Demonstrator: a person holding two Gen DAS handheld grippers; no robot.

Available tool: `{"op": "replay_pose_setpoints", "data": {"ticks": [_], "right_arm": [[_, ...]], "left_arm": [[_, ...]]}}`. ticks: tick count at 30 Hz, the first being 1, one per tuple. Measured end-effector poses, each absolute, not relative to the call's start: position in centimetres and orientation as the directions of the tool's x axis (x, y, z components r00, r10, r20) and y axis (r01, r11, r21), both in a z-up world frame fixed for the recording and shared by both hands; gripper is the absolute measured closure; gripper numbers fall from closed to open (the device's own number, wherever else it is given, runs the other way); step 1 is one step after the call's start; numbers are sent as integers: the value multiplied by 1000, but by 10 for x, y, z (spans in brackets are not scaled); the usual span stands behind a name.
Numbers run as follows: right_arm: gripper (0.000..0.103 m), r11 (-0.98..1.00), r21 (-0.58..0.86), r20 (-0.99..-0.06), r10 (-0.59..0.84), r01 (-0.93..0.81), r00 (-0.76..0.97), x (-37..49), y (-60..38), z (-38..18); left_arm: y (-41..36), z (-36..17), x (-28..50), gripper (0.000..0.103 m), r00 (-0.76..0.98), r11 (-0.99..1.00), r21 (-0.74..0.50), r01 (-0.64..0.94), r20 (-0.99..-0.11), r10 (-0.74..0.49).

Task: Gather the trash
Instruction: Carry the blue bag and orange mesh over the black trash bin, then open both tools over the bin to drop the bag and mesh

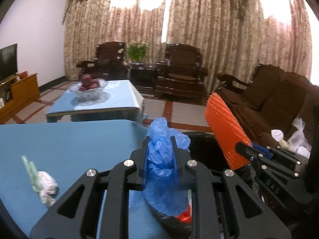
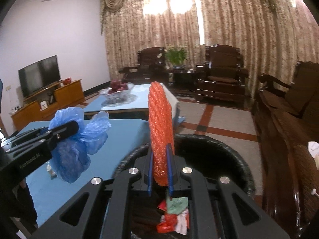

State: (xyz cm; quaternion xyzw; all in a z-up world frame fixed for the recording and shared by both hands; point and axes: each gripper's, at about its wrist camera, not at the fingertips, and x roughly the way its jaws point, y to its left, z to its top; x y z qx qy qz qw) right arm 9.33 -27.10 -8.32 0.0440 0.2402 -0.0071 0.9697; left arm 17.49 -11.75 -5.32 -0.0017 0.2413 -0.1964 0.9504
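Note:
My left gripper [image 1: 159,139] is shut on a crumpled blue plastic bag [image 1: 162,159], held at the right edge of the blue table [image 1: 69,139], beside the black-lined trash bin [image 1: 203,149]. My right gripper [image 2: 160,149] is shut on an orange foam net [image 2: 160,123], held upright over the bin [image 2: 219,159]. The net also shows in the left wrist view [image 1: 225,131]. The blue bag also shows in the right wrist view [image 2: 77,139]. Red, green and white wrappers [image 2: 175,215] lie inside the bin. A crumpled white tissue with green straws [image 1: 43,183] lies on the table's left part.
A second blue table [image 1: 111,99] with a glass fruit bowl [image 1: 87,85] stands behind. A dark sofa [image 1: 275,103] with white plastic bags [image 1: 295,137] is at the right. Armchairs [image 1: 183,69] stand by the curtains, and a TV stand [image 2: 49,101] is at the left.

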Motion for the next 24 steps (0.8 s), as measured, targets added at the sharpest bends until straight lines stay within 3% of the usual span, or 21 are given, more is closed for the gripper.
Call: {"op": "replay_pose_setpoints", "data": {"ticks": [13,15,16,17,19,21,23,24], "right_arm": [[91,982,97,-526,-88,162,846,105,-332,-115],[89,979,100,-541,-95,176,836,108,-339,-120],[87,978,101,-551,-99,184,829,111,-342,-124],[78,977,101,-560,-100,188,822,112,-345,-127],[65,975,92,-567,-116,203,816,113,-347,-130],[31,973,78,-565,-138,219,814,113,-348,-132],[12,967,52,-556,-179,248,812,111,-346,-132],[10,966,45,-550,-189,254,814,109,-345,-131]], "left_arm": [[-194,-96,214,84,708,864,-106,493,-528,-468],[-199,-102,216,78,696,862,-106,496,-545,-468],[-200,-106,218,70,681,857,-116,503,-557,-475],[-200,-106,220,59,675,856,-119,504,-564,-476],[-196,-109,221,48,677,861,-123,493,-567,-468],[-190,-111,222,37,684,868,-123,481,-567,-459],[-182,-110,221,28,698,877,-117,466,-560,-446],[-178,-110,220,27,701,878,-115,464,-558,-443]]}}
